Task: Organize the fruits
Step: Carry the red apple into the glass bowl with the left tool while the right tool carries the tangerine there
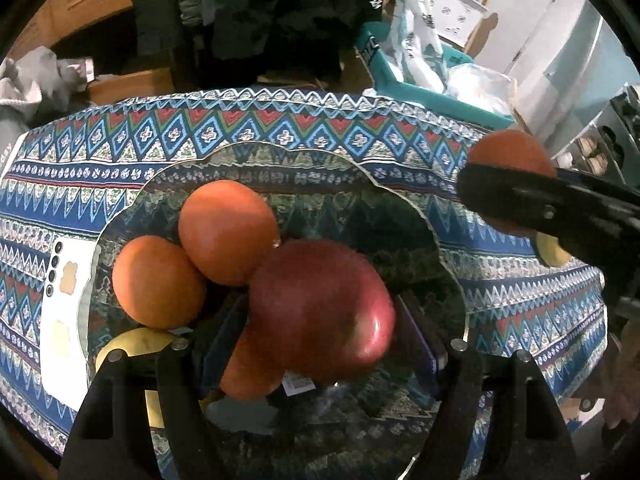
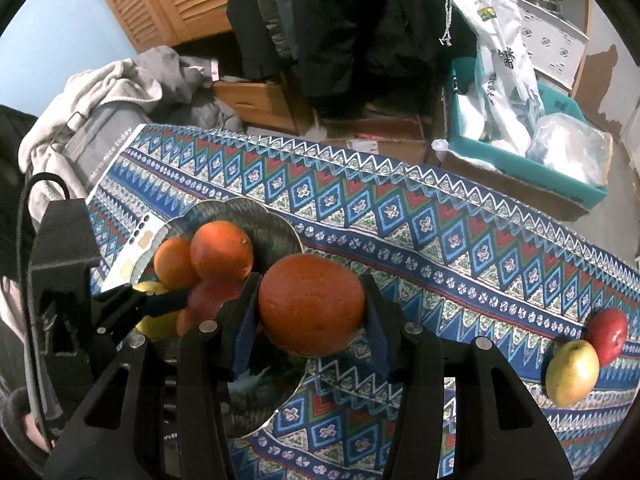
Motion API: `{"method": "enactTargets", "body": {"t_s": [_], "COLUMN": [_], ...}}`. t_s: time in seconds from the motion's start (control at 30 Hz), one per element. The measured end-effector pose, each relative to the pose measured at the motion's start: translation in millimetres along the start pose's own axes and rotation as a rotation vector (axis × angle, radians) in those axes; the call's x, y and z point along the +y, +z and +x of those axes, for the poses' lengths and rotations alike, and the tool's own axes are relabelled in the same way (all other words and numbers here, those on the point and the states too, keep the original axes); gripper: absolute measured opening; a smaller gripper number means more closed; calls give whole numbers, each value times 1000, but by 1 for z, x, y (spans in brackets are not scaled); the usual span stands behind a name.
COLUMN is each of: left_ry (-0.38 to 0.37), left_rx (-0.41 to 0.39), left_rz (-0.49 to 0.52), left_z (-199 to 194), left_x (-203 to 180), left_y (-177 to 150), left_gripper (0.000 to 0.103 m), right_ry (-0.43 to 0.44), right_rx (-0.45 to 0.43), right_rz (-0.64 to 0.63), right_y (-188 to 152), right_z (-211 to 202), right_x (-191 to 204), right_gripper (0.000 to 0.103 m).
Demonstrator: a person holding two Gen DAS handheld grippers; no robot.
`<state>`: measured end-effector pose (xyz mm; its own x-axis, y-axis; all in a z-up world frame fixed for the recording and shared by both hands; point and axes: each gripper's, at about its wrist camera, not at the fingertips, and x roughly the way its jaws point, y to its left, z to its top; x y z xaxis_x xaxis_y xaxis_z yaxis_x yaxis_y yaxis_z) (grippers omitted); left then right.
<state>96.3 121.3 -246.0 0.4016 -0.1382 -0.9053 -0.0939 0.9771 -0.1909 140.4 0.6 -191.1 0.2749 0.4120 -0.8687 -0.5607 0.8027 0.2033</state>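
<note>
A clear glass plate (image 1: 400, 200) with a wavy rim lies on the patterned cloth. Several oranges (image 1: 228, 232) and a yellow fruit (image 1: 132, 342) lie in it. My left gripper (image 1: 320, 340) hovers over the plate with a red apple (image 1: 320, 308) between its fingers, apparently gripped. My right gripper (image 2: 308, 320) is shut on a large orange (image 2: 312, 304), held above the plate's near-right rim (image 2: 280, 408). That orange also shows in the left wrist view (image 1: 508, 152). A red apple (image 2: 608, 334) and a yellow apple (image 2: 572, 372) lie on the cloth at the right.
A white phone (image 1: 60, 320) lies beside the plate's left rim. Beyond the table are a teal box (image 2: 520, 160) with bags, cardboard boxes, a grey bag with clothes (image 2: 100, 120) and dark hanging clothing.
</note>
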Motion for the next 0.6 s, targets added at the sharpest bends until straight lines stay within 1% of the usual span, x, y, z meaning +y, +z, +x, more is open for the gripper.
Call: {"method": "enactTargets", "body": {"t_s": [0.07, 0.17, 0.4, 0.53, 0.6], "left_ry": [15, 19, 32, 57, 58], "left_rx": [-16, -31, -34, -42, -37], "left_rz": [5, -7, -111, -161, -190], "left_z": [-7, -18, -44, -53, -56], "left_x": [0, 6, 45, 65, 75], "left_y": [-1, -2, -15, -23, -28], "left_gripper": [78, 78, 78, 80, 80], "right_ry": [3, 14, 45, 56, 58], "right_rx": [1, 3, 27, 51, 62], "right_rz": [-1, 4, -17, -33, -45], "right_y": [0, 0, -2, -6, -10], "right_z": [0, 1, 8, 14, 17], "right_x": [1, 3, 19, 29, 35], "right_gripper": [48, 48, 48, 48, 48]}}
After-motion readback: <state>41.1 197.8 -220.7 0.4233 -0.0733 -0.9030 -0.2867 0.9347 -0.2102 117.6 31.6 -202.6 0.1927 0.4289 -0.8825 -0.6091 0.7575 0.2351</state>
